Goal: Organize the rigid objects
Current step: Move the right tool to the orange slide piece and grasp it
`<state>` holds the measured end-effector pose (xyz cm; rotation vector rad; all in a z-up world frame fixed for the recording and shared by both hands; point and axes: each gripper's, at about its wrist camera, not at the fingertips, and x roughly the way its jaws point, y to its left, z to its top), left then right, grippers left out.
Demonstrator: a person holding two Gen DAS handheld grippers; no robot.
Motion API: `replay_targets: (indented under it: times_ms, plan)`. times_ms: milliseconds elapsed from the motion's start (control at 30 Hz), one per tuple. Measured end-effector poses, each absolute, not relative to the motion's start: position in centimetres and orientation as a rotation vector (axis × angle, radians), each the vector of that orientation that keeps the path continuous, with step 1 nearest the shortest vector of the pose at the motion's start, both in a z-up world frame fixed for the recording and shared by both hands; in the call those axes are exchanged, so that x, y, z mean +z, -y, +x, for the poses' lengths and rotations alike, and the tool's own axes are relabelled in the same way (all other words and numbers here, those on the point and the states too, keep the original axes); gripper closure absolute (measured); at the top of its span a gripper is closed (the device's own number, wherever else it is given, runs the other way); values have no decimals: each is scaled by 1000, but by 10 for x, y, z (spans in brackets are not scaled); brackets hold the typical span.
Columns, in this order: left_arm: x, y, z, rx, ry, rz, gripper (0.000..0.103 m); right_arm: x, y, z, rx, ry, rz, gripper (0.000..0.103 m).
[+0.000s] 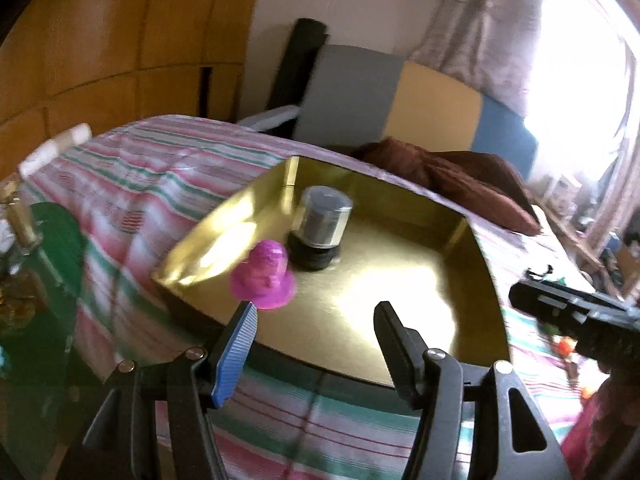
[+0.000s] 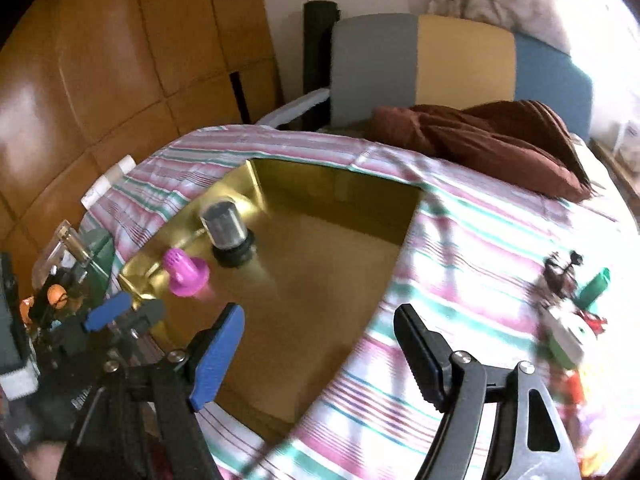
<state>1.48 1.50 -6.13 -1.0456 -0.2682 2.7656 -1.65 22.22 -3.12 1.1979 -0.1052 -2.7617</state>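
Note:
A shallow gold tray [image 1: 400, 320] [image 2: 320, 280] lies on the striped cloth. In it stand a pink figurine [image 1: 266, 276] [image 2: 186, 274] near the left wall and, just behind it, a clear-topped jar on a black base [image 1: 320, 228] [image 2: 228, 232]. My left gripper [image 1: 316, 308] hovers open over the tray's near edge with nothing between its fingers, the figurine just beyond its blue pad [image 1: 236, 356]. My right gripper [image 2: 320, 312] is open and empty over the tray's right side.
Loose small objects lie on the cloth at the right: a green piece [image 2: 596, 284], a white and green item [image 2: 568, 332] and a dark figure [image 2: 560, 272]. A glass bottle [image 1: 20, 220] and clutter stand at the left. A brown cushion [image 2: 500, 140] lies behind.

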Motion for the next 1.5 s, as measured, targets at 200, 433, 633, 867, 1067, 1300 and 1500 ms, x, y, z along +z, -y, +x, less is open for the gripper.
replay_targets:
  times_ms: [200,433,633,867,1067,1300,1500]
  plan:
    - [-53,-42,28,2653,186,-970,41,-43,-265,12,-2831,141,1243,25]
    - [-47,-85,51,2513,36,-901,41,-62,-314,37,-2900,186,1347,25]
    - [-46,-117,69,2407,-68,-876,41,-55,-359,58,-2983,224,1426,25]
    - [-48,-140,77,2353,-126,-884,41,-39,-436,81,-3097,435,1538,24]
    - [-47,-151,80,2322,-131,-894,41,-46,-491,93,-3057,700,1670,22]
    - [-48,-164,83,2289,-171,-911,41,-59,-520,95,-2937,796,1908,16]
    - [-48,-172,87,2271,-201,-902,41,-79,-529,94,-2779,910,2067,18]
